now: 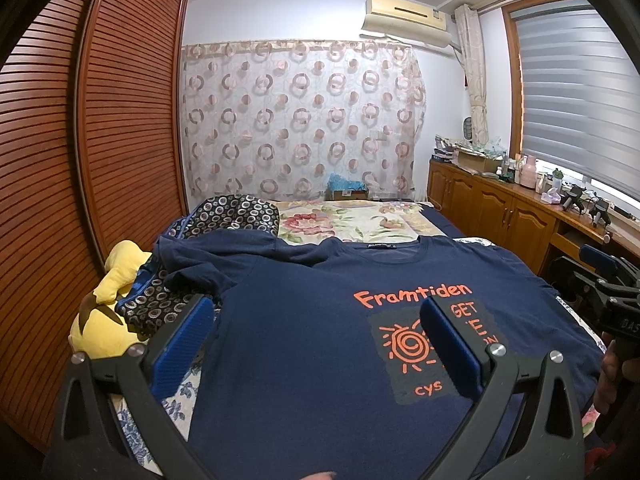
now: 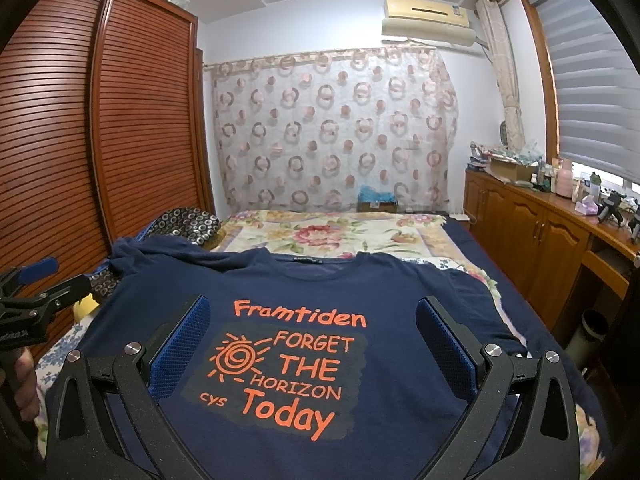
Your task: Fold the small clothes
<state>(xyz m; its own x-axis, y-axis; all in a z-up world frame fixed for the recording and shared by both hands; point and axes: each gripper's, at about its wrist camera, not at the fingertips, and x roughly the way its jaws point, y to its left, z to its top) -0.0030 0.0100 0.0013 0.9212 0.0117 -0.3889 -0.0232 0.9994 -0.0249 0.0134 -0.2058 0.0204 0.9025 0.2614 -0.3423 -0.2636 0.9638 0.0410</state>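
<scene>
Both grippers hover spread and empty over a navy T-shirt laid face-up on the bed, nothing folded yet.

Nearest, the left gripper [image 1: 316, 344] and right gripper [image 2: 312, 344] each hold their blue-padded fingers wide apart, grasping nothing, just above the T-shirt [image 2: 392, 360], whose orange print [image 2: 280, 372] faces up. The shirt lies flat on the floral bedspread [image 2: 320, 236], collar [image 2: 308, 260] pointing away; its left sleeve [image 1: 208, 252] is rumpled toward a dark patterned garment [image 1: 160, 300] and a yellow plush toy [image 1: 104, 320]. Judging by its drape, the cloth is light, soft and limp: it will sag and crease unless pinched at two points, likely the shoulder seam and hem edge on one side. Beyond stand a louvred wardrobe [image 1: 60, 140] and a curtain [image 1: 296, 120].
</scene>
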